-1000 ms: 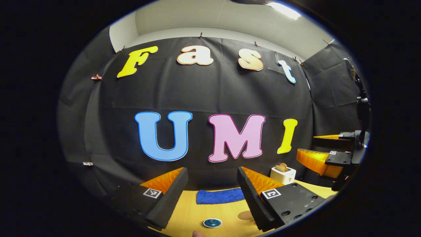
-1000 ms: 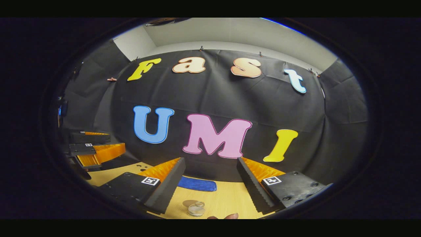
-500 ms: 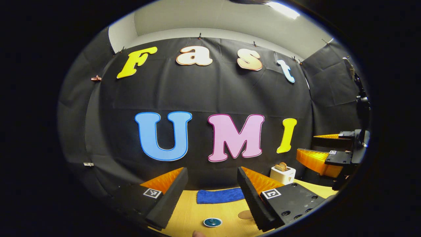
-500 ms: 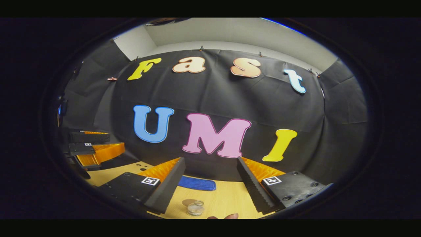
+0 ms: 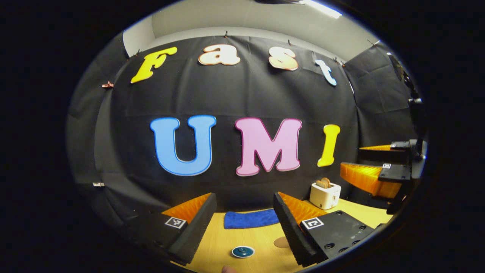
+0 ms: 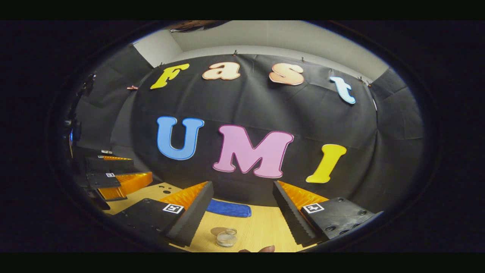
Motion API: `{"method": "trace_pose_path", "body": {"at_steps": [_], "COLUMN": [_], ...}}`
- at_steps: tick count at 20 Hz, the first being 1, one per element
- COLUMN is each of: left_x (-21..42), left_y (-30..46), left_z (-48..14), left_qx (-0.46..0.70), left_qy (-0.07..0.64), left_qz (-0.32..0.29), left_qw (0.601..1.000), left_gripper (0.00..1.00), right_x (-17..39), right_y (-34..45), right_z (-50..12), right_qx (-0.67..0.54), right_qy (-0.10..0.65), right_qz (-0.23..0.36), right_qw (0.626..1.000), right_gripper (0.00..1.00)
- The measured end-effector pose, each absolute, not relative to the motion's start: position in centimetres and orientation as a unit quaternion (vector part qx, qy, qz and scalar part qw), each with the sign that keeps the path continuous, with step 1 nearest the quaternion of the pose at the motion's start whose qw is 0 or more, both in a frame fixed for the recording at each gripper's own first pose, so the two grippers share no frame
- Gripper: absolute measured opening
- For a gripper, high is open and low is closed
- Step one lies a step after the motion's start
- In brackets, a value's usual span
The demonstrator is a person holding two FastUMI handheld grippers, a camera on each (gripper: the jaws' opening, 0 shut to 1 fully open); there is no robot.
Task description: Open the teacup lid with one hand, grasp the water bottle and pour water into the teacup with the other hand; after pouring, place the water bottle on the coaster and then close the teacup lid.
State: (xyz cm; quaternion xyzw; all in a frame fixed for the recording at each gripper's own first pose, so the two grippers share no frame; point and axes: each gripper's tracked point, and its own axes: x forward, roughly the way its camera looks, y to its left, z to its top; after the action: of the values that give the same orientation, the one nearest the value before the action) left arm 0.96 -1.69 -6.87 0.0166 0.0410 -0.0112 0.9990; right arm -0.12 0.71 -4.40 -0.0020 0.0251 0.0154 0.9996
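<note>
We hold the left hand-held gripper (image 5: 244, 222) above the near edge of the wooden table (image 5: 219, 246), its two fingers spread wide with nothing between them. Between those fingers, close to the near edge, we see the teacup lid (image 5: 243, 251), a dark teal disc with a pale rim and a small knob; the cup beneath it is hard to make out from this angle. Just beside it, toward the right finger, lies the round brown coaster (image 5: 282, 242), partly hidden by that finger. Farther back, along the table's far edge against the black cloth wall, lies a folded blue towel (image 5: 251, 219). Near the far right corner stands a white toaster (image 5: 324, 195) with slices of bread poking from its top. In the left gripper view the right hand-held gripper (image 5: 373, 167) hangs in the air past the table's right edge, its orange and black fingers apart and empty. In the right gripper view the same right hand-held gripper (image 6: 242, 216) is wide open and holds nothing. Between its fingers, near the near edge, stands a clear vessel seen from above, which we take for the water bottle (image 6: 226, 239), with the coaster (image 6: 218, 231) touching or just behind it. The blue towel (image 6: 229, 208) lies beyond, at the far edge, and the left hand-held gripper (image 6: 113, 175) floats off the left edge, open too.
</note>
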Motion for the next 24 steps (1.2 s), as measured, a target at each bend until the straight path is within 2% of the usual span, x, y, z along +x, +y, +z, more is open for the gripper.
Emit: {"method": "trace_pose_path", "body": {"at_steps": [6,11,16,17,20,22,23,24], "left_x": [3.5,5.8,7.1,7.3,7.9,8.0,8.0,8.0], "left_y": [-1.2,-1.1,-1.0,-0.9,-0.7,-0.7,-0.7,-0.8], "left_z": [-18.8,-28.0,-35.2,-35.9,-37.7,-38.2,-38.3,-38.5], "left_qx": [0.033,0.011,0.012,0.019,0.029,0.029,0.027,0.026], "left_qy": [0.086,0.106,0.136,0.141,0.152,0.159,0.161,0.164], "left_qz": [-0.005,0.005,0.016,0.016,0.012,0.014,0.015,0.015], "left_qw": [0.996,0.994,0.99,0.99,0.988,0.987,0.986,0.986], "left_gripper": [0.97,0.93,0.76,0.75,0.6,0.53,0.59,0.59], "right_x": [0.9,0.6,-1.2,-1.5,-2.3,-2.5,-2.5,-2.6], "right_y": [2.0,2.7,3.6,3.7,4.2,4.5,4.5,4.6], "right_z": [-13.2,-20.5,-25.0,-25.8,-27.6,-28.8,-29.2,-29.7], "right_qx": [0.02,0.022,0.018,0.021,0.022,0.022,0.024,0.028], "right_qy": [0.063,0.079,0.104,0.11,0.128,0.138,0.142,0.146], "right_qz": [0.034,0.04,0.045,0.046,0.049,0.051,0.051,0.05], "right_qw": [0.997,0.996,0.993,0.993,0.99,0.989,0.988,0.988], "right_gripper": [0.98,0.98,0.98,0.98,0.98,0.98,0.98,0.98]}}
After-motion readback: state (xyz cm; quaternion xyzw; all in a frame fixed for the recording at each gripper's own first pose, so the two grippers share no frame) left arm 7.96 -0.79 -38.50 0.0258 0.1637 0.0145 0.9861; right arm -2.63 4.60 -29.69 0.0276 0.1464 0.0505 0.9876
